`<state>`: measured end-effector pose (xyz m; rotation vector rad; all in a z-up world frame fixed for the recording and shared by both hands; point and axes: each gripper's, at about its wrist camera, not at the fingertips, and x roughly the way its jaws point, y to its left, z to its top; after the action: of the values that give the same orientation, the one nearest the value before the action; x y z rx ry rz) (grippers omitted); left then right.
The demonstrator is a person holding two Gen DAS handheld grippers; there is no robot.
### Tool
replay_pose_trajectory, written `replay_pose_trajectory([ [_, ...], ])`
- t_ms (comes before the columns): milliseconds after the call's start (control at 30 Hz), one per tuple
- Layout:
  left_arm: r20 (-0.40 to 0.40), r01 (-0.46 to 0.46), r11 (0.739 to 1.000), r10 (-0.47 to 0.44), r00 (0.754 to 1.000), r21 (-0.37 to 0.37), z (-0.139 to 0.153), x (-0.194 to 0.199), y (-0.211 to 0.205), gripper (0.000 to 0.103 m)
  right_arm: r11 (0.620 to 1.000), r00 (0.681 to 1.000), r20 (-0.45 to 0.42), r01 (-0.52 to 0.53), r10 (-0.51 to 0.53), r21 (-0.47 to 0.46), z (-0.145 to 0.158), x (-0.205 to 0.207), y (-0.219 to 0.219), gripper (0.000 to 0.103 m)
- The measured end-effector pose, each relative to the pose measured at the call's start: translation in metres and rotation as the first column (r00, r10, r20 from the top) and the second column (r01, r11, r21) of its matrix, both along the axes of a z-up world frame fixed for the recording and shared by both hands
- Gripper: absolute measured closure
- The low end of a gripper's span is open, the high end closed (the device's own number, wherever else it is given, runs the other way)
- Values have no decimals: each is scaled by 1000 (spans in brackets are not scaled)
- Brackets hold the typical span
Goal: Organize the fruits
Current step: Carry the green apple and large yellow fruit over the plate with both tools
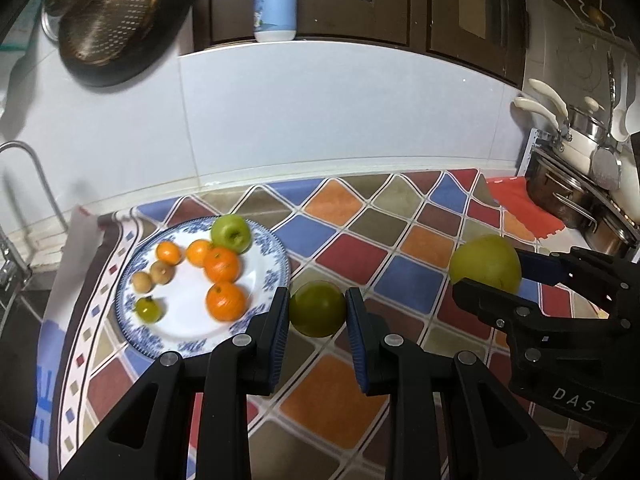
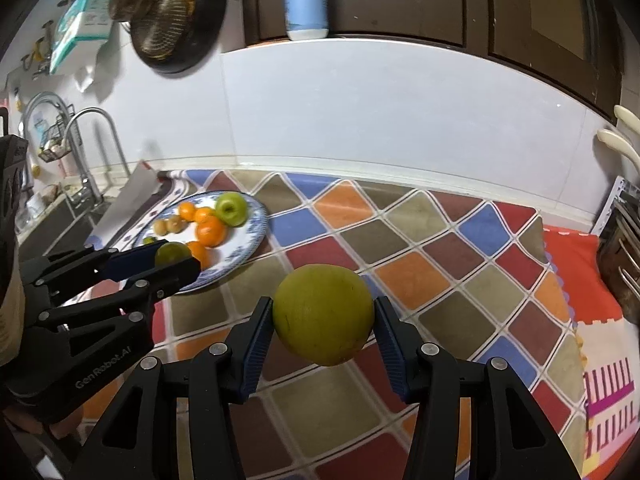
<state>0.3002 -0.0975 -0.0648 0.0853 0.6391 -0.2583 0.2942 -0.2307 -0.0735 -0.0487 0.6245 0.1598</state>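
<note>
My left gripper (image 1: 318, 310) is shut on a small dark green fruit (image 1: 318, 309), held just right of a blue-and-white plate (image 1: 269, 280). The plate holds a green apple (image 1: 231, 233), several oranges (image 1: 222, 264), two small brown fruits (image 1: 161, 271) and a small green fruit (image 1: 148, 310). My right gripper (image 2: 323, 326) is shut on a large yellow-green fruit (image 2: 323, 325) above the chequered cloth (image 2: 440, 264). It also shows in the left wrist view (image 1: 486, 263). The left gripper with its fruit (image 2: 173, 253) shows at the plate's (image 2: 256, 236) near edge.
A sink and tap (image 2: 86, 152) lie left of the plate. Pots and a rack (image 1: 576, 184) stand at the right. A pan with strainer (image 1: 108, 16) hangs on the tiled wall. A blue bottle (image 1: 276, 0) stands on the ledge above.
</note>
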Motion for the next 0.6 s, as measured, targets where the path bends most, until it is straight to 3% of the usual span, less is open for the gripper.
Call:
replay_pose_trajectory([
  [600,56,-16,1000,17,998,-8,23,-36,73,75,999,998,45,-51,50,16,14,-31,70,52],
])
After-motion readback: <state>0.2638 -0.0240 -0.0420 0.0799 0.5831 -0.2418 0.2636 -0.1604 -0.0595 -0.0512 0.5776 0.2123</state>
